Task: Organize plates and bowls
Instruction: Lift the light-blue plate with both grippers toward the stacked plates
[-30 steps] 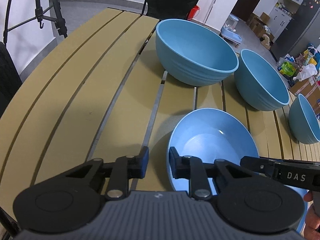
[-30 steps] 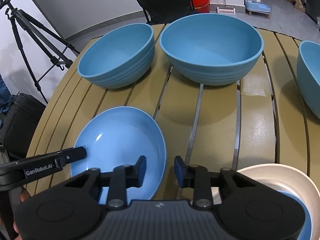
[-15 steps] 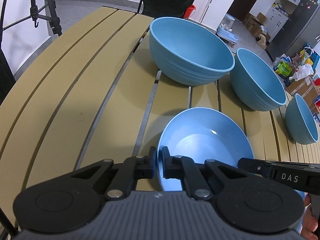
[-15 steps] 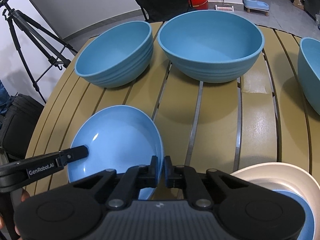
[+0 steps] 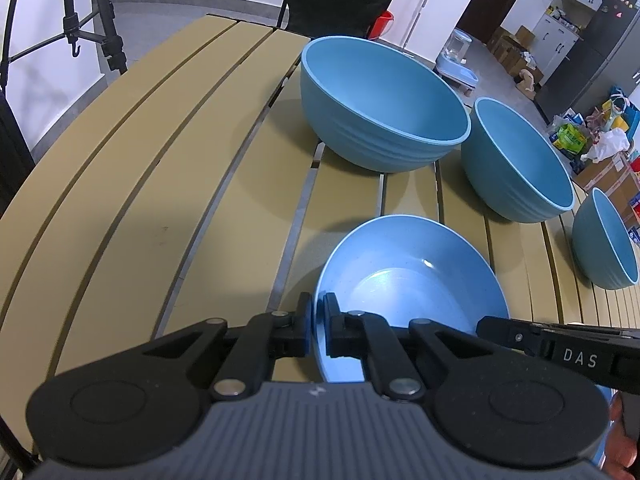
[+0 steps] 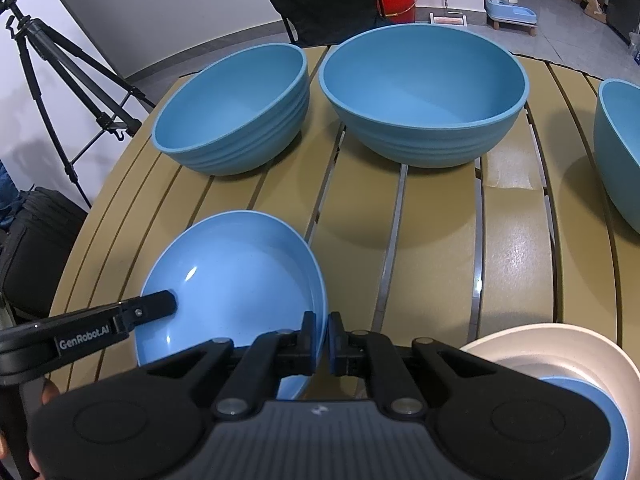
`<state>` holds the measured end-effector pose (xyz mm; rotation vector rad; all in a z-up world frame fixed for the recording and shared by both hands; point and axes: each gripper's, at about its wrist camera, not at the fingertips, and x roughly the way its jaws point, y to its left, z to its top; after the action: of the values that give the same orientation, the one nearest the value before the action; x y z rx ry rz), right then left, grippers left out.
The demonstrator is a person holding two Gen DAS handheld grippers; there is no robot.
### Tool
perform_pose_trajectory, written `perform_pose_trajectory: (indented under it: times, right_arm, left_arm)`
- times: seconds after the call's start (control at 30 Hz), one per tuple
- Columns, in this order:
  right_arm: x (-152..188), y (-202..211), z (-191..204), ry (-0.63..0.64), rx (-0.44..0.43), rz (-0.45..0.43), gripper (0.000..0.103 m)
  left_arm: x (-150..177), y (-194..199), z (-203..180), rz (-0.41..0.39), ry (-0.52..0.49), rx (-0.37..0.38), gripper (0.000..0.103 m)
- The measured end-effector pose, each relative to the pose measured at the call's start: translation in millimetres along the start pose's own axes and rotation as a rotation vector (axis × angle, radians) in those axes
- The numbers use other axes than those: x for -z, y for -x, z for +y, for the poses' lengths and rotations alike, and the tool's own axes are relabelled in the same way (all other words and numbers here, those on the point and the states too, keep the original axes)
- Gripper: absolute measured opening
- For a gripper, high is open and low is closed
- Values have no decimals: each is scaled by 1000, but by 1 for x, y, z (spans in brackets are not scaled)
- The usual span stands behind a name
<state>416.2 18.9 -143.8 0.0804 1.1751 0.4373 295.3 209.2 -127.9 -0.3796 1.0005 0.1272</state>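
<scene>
Ok so I'm only getting started here. I'm clamping both tongs on the same shallow blue plate (image 5: 412, 276): my left tongs (image 5: 318, 330) are pinching its rim on the left side, and my right tongs (image 6: 325, 342) are pinching the opposite rim. Both have just been closing, and the rim is sitting right between the pads on each, so they're gripping it, not just hovering. The far edge looks to be tipping up off the worktop (image 5: 140, 184), though I can't say for sure it's fully clear.

What's left is basically everything. Beyond the tongs three deep blue bowls are sitting apart in a row, none nested: the left bowl (image 6: 236, 108), the big bowl (image 6: 424, 92) next to it, and a third bowl (image 6: 618, 148) out past my right tongs. Just to the right of my right tongs, close in, there's a cream plate (image 6: 552, 352) with something blue already lying in it, so I'm guessing that's the stack I'm building and this plate is going there next. Then the bowls want nesting.
</scene>
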Motion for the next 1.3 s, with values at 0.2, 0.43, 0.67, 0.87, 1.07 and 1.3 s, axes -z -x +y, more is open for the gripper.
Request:
perform_pose_trajectory:
  times: [0.2, 0.43, 0.67, 0.87, 1.07, 1.3]
  right_arm:
    - [1, 6, 2, 2, -3, -9, 5]
    - [4, 17, 9, 10, -3, -22, 5]
    - [10, 32, 15, 13, -10, -42, 5]
    - [17, 49, 21, 17, -19, -63, 5]
    - [26, 66, 28, 25, -24, -85, 5]
    - [37, 88, 32, 30, -27, -115, 5]
  left_arm:
    - [0, 6, 0, -11, -3, 0, 7]
    - [2, 19, 2, -29, -5, -4, 7]
    - [6, 37, 0, -50, -3, -4, 7]
    - [10, 55, -2, -70, -5, -8, 7]
    - [17, 75, -4, -94, -9, -9, 7]
    - [25, 98, -9, -124, -17, -3, 7]
